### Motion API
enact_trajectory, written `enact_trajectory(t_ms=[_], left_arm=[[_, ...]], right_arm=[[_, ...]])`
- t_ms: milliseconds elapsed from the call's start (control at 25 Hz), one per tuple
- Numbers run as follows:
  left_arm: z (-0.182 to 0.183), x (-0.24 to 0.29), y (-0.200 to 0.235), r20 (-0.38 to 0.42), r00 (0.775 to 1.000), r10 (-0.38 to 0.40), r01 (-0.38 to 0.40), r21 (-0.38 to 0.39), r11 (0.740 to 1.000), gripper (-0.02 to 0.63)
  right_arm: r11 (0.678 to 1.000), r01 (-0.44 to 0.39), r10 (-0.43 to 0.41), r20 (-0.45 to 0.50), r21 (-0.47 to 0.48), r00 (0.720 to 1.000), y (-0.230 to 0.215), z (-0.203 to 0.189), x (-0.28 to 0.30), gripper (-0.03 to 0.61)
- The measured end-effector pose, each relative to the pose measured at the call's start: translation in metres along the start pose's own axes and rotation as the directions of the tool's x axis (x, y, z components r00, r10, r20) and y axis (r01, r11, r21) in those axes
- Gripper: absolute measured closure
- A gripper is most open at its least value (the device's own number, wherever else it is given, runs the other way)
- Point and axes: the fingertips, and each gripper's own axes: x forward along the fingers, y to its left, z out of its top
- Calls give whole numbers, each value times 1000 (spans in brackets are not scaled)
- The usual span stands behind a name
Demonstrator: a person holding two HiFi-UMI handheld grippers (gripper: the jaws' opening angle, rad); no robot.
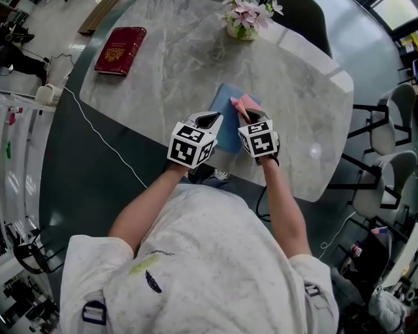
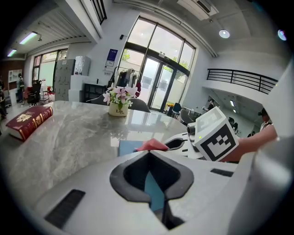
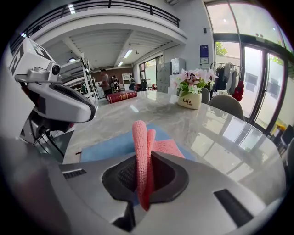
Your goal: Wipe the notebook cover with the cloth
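A blue notebook (image 1: pixel 226 128) lies flat near the front edge of the marble table (image 1: pixel 170 72). A pink cloth (image 1: pixel 247 104) rests on its right part, and my right gripper (image 1: pixel 243 116) is shut on a fold of it. In the right gripper view the cloth (image 3: pixel 140 151) stands up between the jaws, with its loose end spread on the notebook (image 3: pixel 110 146). My left gripper (image 1: pixel 210 119) sits at the notebook's left edge. In its own view a thin blue strip of the notebook (image 2: pixel 155 189) shows between the closed jaws.
A red hardcover book (image 1: pixel 121 50) lies at the table's far left. A flower pot (image 1: pixel 246 18) stands at the back. A white cable (image 1: pixel 98 134) runs over the dark floor on the left. Chairs (image 1: pixel 392 130) stand to the right.
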Motion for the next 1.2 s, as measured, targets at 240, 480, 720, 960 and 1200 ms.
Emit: enact_trajectory(t_ms=[240, 480, 720, 960, 1200], left_arm=[[-7, -12, -3, -11, 999, -46, 46, 26, 999, 607], [-11, -25, -1, -8, 997, -80, 80, 36, 996, 607], [-16, -37, 4, -8, 995, -102, 102, 40, 994, 607], [-25, -49, 6, -12, 992, -123, 124, 48, 991, 607], [-34, -59, 8, -25, 990, -142, 143, 65, 988, 607]], right_arm=[[1000, 26, -25, -12, 17, 1000, 14, -3, -8, 563], [998, 49, -47, -29, 43, 998, 33, -9, -15, 563], [995, 70, -67, -43, 65, 997, 53, -19, -21, 563], [992, 88, -84, -52, 89, 995, 72, -29, -26, 563], [988, 106, -100, -59, 115, 993, 89, -38, -30, 563]])
